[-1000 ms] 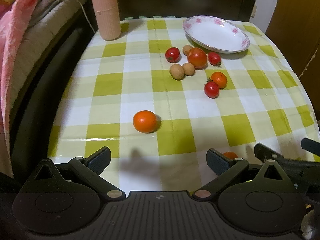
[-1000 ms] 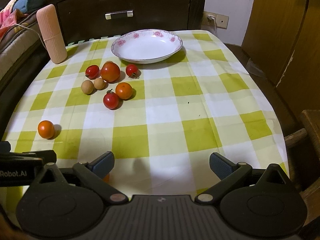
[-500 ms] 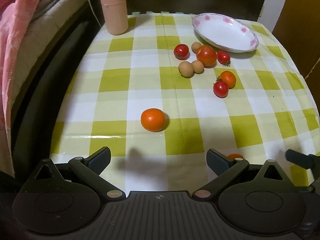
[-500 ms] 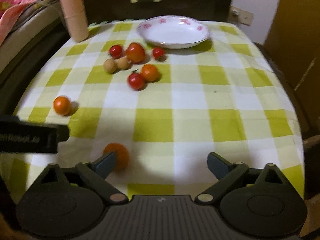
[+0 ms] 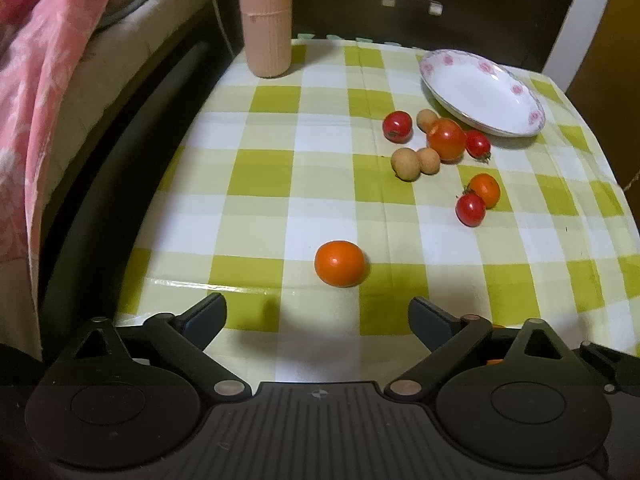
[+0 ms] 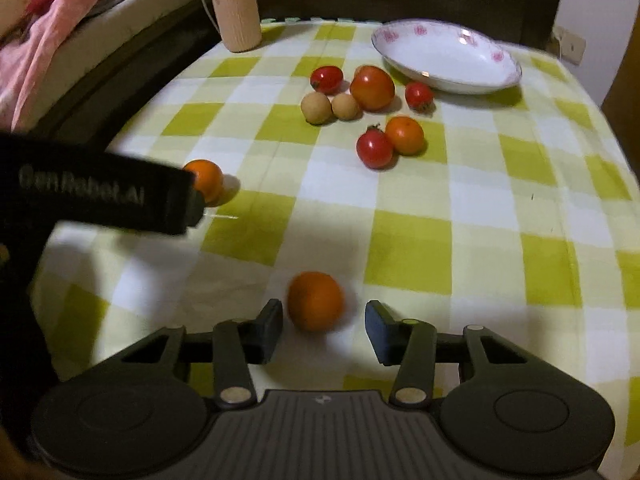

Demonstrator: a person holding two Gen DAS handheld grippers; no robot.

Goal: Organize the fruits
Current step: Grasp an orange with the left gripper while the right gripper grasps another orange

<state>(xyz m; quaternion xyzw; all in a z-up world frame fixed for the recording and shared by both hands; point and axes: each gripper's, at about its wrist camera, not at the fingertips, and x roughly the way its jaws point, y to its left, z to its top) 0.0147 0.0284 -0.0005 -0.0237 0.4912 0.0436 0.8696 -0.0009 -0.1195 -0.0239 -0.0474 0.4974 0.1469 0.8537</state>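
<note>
Left hand-held gripper (image 5: 316, 316): tilted steeply down, jaws wide but closing slightly, nothing between the fingers (image 5: 200, 318). Its body shows at left in the right wrist view.
Right hand-held gripper (image 6: 324, 326): tilted steeply down, jaws closing, orange fruit (image 6: 316, 301) between them, pads not yet touching.

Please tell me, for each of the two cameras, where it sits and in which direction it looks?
Left wrist: sits on the left gripper, looking forward and down over the checked table toward the plate; its own wide fingers frame a lone orange fruit.
Right wrist: sits on the right gripper, facing the same way; its closing fingers flank a near orange fruit, with gaps; the left gripper's body enters at left.
Shared: plate, fruit cluster, pink cylinder.
</note>
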